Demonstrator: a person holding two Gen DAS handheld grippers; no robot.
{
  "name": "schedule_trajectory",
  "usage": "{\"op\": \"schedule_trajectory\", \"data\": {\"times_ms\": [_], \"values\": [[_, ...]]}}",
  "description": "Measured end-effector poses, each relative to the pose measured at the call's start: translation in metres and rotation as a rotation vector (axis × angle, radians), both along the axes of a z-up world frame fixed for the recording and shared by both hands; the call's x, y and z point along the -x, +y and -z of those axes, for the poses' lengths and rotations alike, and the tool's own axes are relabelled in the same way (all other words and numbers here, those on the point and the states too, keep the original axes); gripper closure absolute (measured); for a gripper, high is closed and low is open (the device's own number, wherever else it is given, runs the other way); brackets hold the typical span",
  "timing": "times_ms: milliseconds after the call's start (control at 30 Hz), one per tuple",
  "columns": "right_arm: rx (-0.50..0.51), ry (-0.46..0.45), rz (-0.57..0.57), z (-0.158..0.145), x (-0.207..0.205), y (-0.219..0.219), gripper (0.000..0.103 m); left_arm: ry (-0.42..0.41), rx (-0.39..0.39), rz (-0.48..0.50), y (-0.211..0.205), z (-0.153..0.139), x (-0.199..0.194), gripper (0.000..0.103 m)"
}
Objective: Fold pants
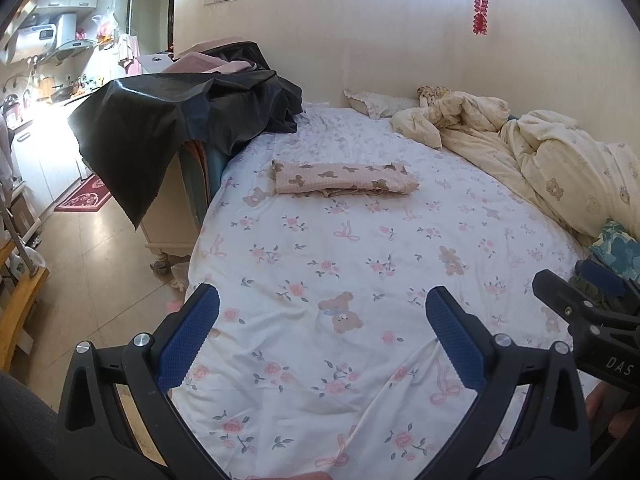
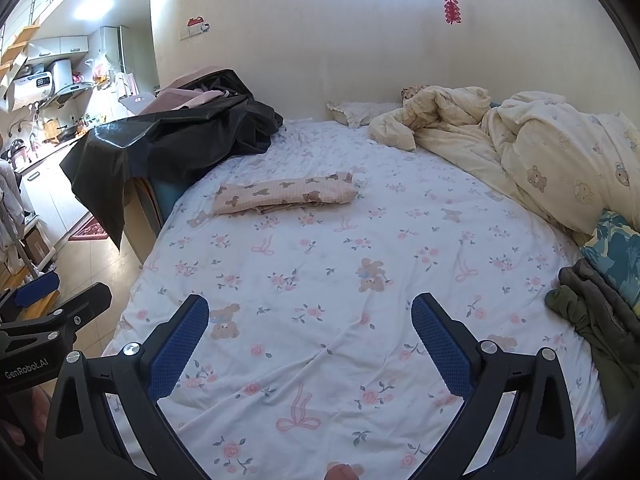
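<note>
Pants folded, both of my grippers empty

The pink bear-print pants (image 1: 342, 181) lie folded on the bed (image 1: 320, 248) at 12 o'clock — left hand-held gripper (image 1: 320, 332) and right hand-held gripper (image 2: 310, 336) hover spread wide, well apart from them.

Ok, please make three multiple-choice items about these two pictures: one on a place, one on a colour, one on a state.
1. Where do the folded pants lie?
A. on the flowered bed sheet, past both grippers
B. on the floor
C. between the right gripper's fingers

2. What colour are the finger pads?
A. red
B. blue
C. white

3. In what state is the left gripper?
A. shut on the pants
B. shut on the sheet
C. open and holding nothing

Key: 1 A, the pants rest flat mid-bed in both views. 2 B, the textured pads on both grippers are blue. 3 C, its fingers stand wide apart with only sheet visible between them; the right gripper looks the same.
</note>
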State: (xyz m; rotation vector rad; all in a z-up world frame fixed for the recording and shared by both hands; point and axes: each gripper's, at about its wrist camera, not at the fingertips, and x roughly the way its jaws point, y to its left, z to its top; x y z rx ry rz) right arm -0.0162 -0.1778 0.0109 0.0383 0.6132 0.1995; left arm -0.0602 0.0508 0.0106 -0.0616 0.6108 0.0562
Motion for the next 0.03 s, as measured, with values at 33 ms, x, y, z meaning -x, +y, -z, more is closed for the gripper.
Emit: {"op": "schedule_trajectory", "data": {"times_ms": [33], "values": [[0.000,-0.002,0.003,-0.0005,0.0008,0.0000,0.000,0.002,-0.004,0.000,0.0006,0.0002,-0.0001,0.001]]}}
